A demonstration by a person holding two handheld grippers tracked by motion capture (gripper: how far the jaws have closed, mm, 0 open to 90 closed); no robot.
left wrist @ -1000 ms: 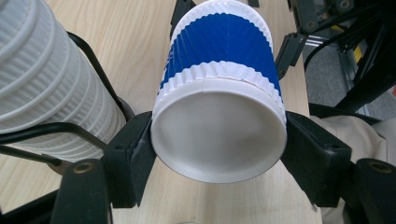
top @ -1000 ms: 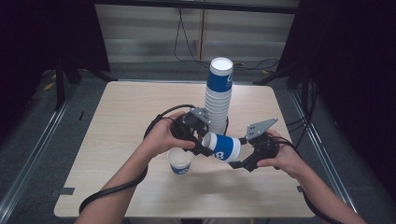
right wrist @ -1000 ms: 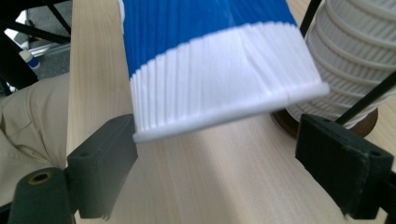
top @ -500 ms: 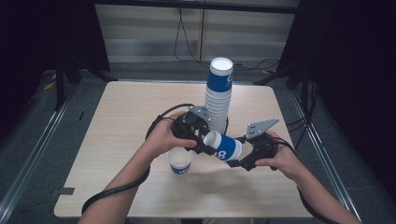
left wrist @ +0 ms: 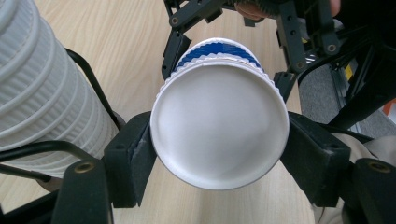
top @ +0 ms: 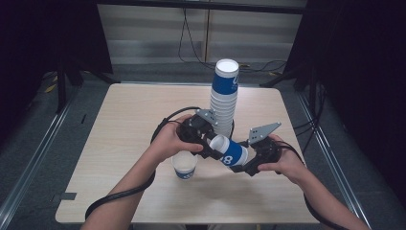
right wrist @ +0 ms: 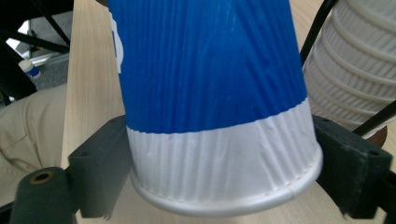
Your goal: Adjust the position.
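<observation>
A blue-and-white paper cup (top: 230,152) lies on its side in the air between both grippers, above the table (top: 119,120). My left gripper (top: 213,143) is shut on its base end; in the left gripper view the white base (left wrist: 219,135) sits between my black jaws, with pads pressing both sides. My right gripper (top: 242,163) is shut on the rim end; in the right gripper view the cup (right wrist: 210,93) stands between its pads (right wrist: 105,172). The right gripper (left wrist: 247,46) also shows beyond the cup in the left gripper view.
A tall stack of cups (top: 224,96) stands just behind the grippers, close beside them (left wrist: 42,88) (right wrist: 355,70). One single cup (top: 184,166) stands upright on the table under the left hand. Cables trail from both grippers over the table's front.
</observation>
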